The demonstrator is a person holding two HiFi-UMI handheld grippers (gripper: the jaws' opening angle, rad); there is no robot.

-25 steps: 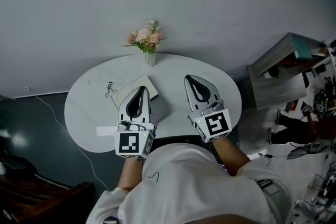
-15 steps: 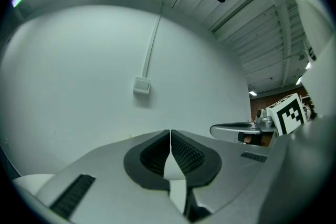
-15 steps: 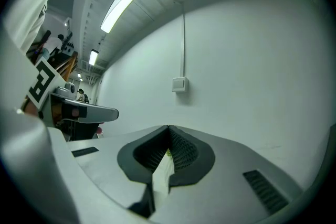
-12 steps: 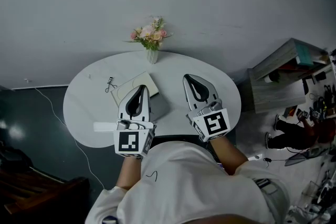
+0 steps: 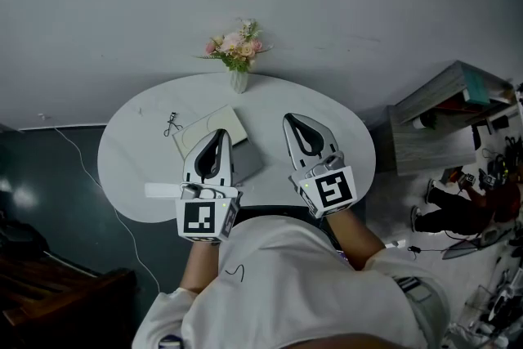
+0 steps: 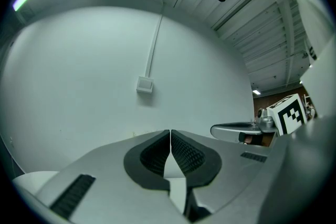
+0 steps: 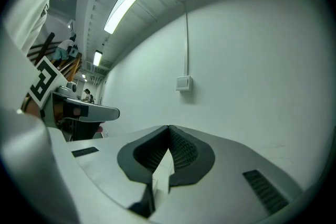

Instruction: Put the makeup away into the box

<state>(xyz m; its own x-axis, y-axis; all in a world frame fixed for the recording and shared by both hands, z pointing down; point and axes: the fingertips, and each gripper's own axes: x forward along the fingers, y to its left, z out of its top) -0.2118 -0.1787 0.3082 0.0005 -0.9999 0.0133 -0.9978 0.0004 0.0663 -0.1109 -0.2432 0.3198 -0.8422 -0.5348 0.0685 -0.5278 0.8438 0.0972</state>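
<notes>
Left claw (image 5: 217,136): jaws together, nothing between them, held level above the near edge of the surface (image 5: 135,163). Right claw (image 5: 292,125): likewise closed and empty, over the near-right part.

The box (image 5: 211,129) lies mid-surface, partly under the left claw. The only makeup identified is what appears to be an eyelash curler (image 5: 172,124), apart from the box and towards the left edge.

Risks noted:
- A closed claw arriving at the curler would shove it towards the left edge.
- Its thin frame may pivot in the pads.
- A long reach could topple the flower vase (image 5: 238,79) at the far edge.
</notes>
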